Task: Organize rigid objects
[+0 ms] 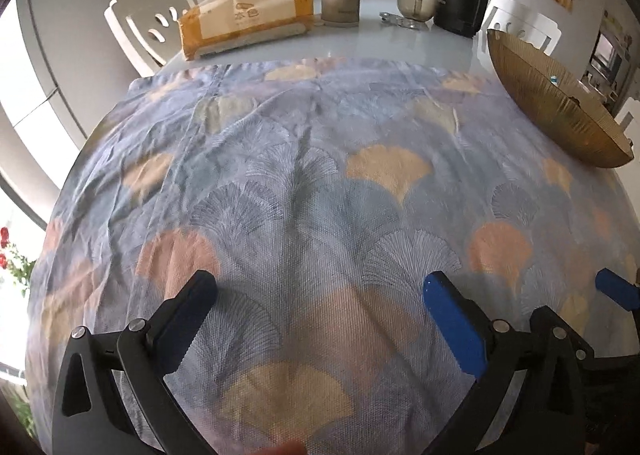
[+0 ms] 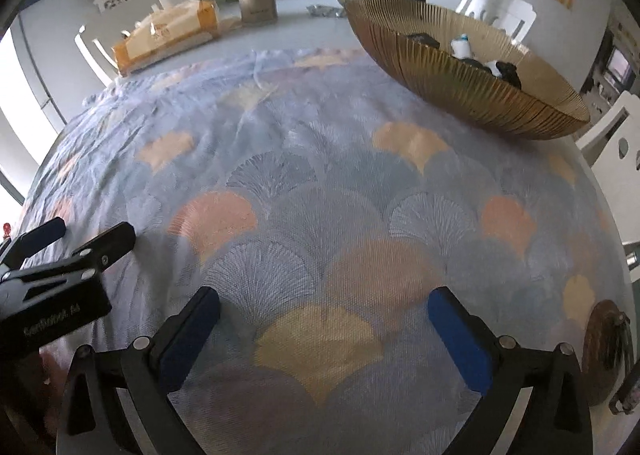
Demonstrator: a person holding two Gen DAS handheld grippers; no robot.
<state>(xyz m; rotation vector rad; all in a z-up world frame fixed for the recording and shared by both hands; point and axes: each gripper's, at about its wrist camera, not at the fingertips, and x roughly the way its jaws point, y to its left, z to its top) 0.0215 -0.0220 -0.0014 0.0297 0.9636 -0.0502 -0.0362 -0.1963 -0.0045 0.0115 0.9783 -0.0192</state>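
Both grippers hang spread and empty over the patterned cloth near the table's front edge, the left gripper beside the right gripper. The objects already lie in the ribbed bowl at the far right corner. Any remaining pickup calls for a slow, centred approach.

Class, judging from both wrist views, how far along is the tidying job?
Done: small items lie in the gold ribbed bowl. In hand: nothing; the left hand-held gripper and right hand-held gripper stand open over the patterned cloth. Left: no loose items show on the cloth.
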